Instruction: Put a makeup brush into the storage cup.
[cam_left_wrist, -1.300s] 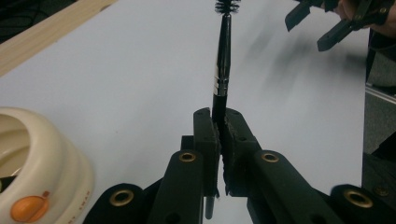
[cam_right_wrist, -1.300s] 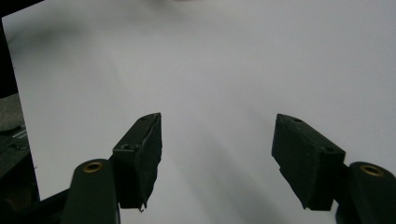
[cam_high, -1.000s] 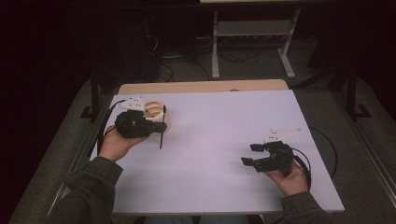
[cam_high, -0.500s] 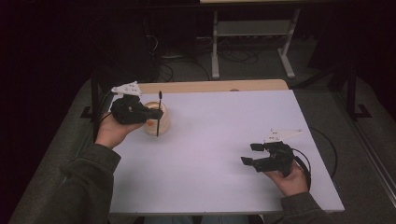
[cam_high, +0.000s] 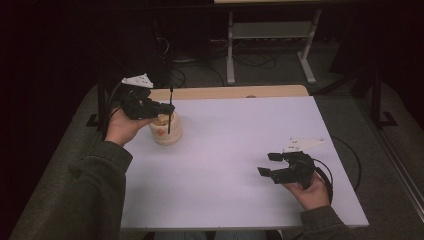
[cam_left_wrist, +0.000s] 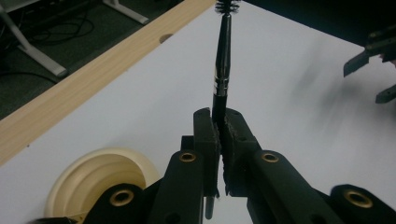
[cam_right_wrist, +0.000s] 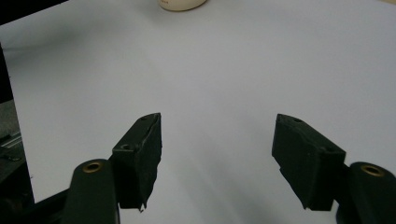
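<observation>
The left claw (cam_high: 167, 107), clamped on a brush (cam_left_wrist: 222, 60), holds it upright over the cup (cam_high: 165, 131), apparently for lowering in; the right claw (cam_high: 270, 164) rests apart.

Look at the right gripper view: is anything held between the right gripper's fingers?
No: the right gripper has its fingers wide apart, with bare white table between them.
</observation>
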